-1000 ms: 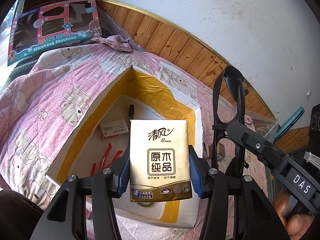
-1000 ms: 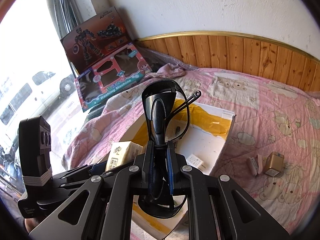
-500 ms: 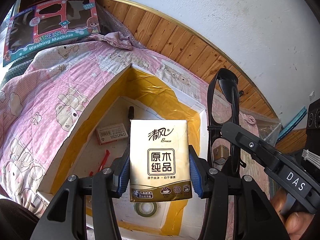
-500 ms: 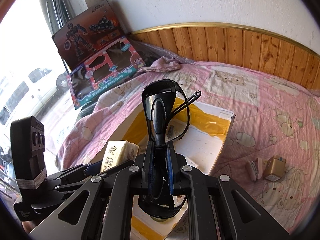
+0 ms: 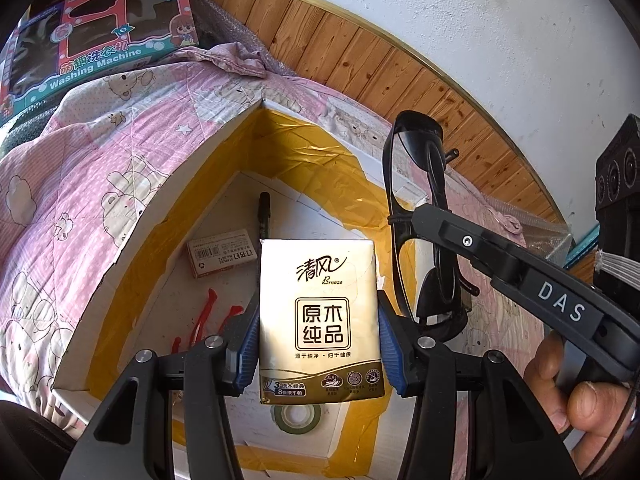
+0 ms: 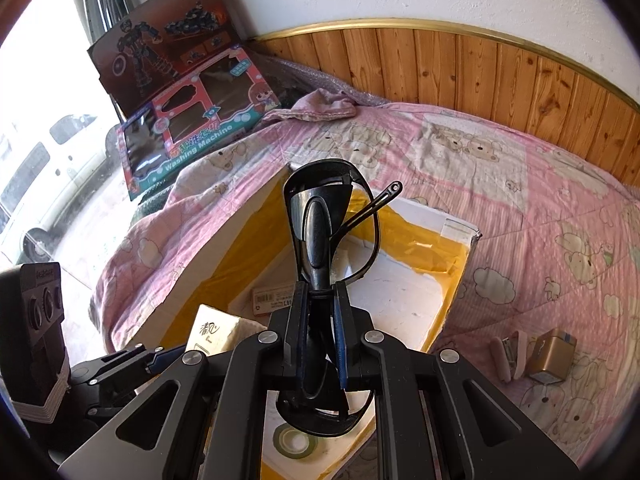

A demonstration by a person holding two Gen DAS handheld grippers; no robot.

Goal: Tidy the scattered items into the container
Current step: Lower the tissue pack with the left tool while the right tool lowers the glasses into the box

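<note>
Gripping a tissue pack [image 5: 318,320], the left gripper [image 5: 318,344] is clamping it upright between blue pads [image 5: 245,342], hanging over the open cardboard box [image 5: 132,236] on the pink quilt [image 5: 92,148]. Box is lined with yellow tape; inside are sitting a small carton [image 5: 222,252], a black marker [image 5: 265,216], something red [image 5: 206,312] and a tape roll [image 5: 296,416]. Further right, the right gripper [image 6: 320,312] is pinching folded black sunglasses [image 6: 326,232] on edge, also hanging above the box. A hand [image 5: 576,392] is squeezing its handle. Far right on the quilt, outside the box, a pink stapler [image 6: 510,356] is lying just beside a small gold box [image 6: 552,354].
</note>
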